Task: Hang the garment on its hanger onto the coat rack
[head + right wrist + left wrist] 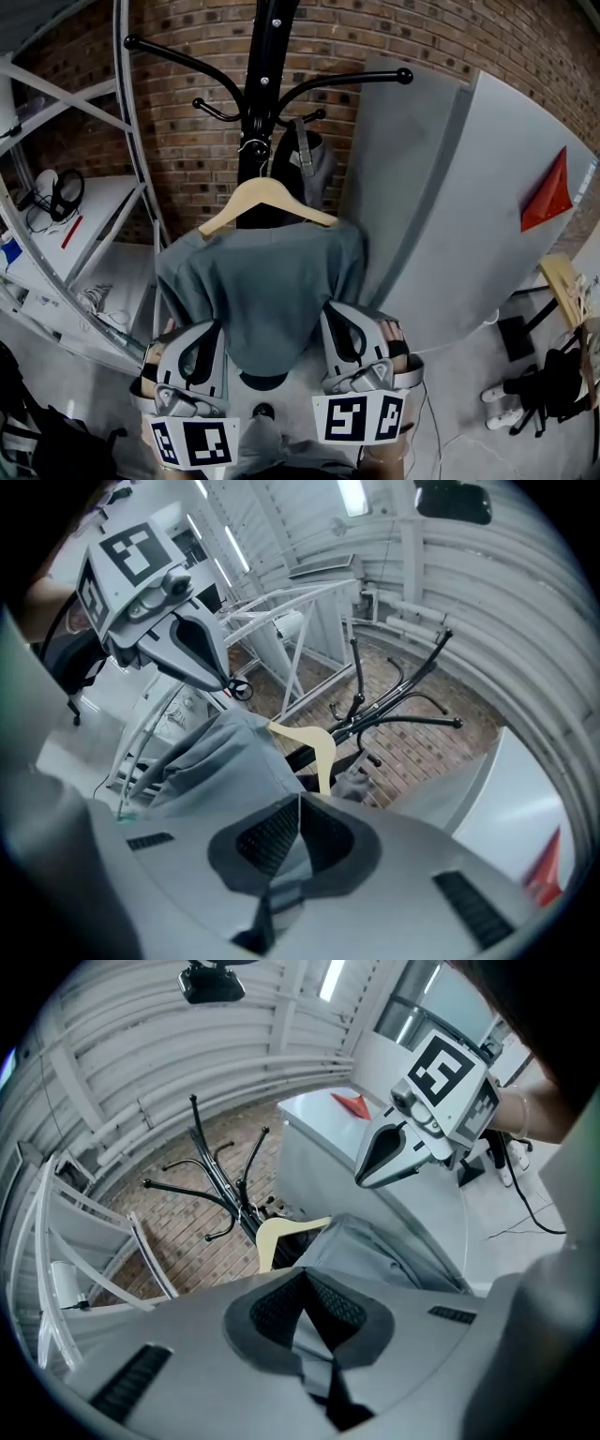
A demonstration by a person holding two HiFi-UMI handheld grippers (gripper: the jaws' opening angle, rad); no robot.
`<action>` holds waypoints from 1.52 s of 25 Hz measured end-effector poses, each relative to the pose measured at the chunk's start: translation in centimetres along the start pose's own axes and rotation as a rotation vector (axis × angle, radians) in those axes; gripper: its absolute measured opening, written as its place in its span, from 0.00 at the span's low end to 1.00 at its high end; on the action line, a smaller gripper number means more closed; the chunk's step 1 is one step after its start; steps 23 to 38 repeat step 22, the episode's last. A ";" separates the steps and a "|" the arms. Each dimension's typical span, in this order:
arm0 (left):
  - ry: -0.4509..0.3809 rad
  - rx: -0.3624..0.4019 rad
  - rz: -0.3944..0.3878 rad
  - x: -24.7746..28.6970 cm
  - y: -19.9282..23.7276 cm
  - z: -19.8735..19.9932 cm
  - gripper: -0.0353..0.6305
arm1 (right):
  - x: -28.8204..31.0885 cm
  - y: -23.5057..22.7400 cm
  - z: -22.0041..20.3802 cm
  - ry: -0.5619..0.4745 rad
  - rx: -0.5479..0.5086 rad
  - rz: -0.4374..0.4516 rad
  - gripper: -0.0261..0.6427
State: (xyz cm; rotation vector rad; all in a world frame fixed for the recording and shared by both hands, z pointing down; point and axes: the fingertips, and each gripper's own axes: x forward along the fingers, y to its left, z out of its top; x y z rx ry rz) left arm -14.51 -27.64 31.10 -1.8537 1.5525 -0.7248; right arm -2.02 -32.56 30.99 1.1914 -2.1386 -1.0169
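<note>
Head view: a black metal coat rack (267,56) stands beyond both sets of fingers. A grey-green fabric garment (267,291) hangs between them from a pale wooden hanger (267,197) above the fingertips, its hook at the rack. The left gripper (302,1275) and right gripper (299,799) each pinch the garment's lower edge, fingers clamped together on cloth.

We find the coat rack (267,56) hemmed in: a white shelf frame (125,112) just left, a grey panel (441,206) just right, the brick wall (187,122) behind. A grey bag (314,169) fills one far hook, the garment (267,281) screens the pole's near side, and the upper arms (356,80) stand bare.
</note>
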 end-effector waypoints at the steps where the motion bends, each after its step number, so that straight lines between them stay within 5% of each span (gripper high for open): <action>1: -0.008 -0.002 -0.004 -0.4 -0.2 0.2 0.06 | -0.4 0.1 0.2 -0.002 -0.002 -0.001 0.08; 38: -0.020 0.001 -0.039 -2.0 -1.6 1.5 0.06 | -2.6 -0.1 1.2 -0.029 -0.045 -0.008 0.08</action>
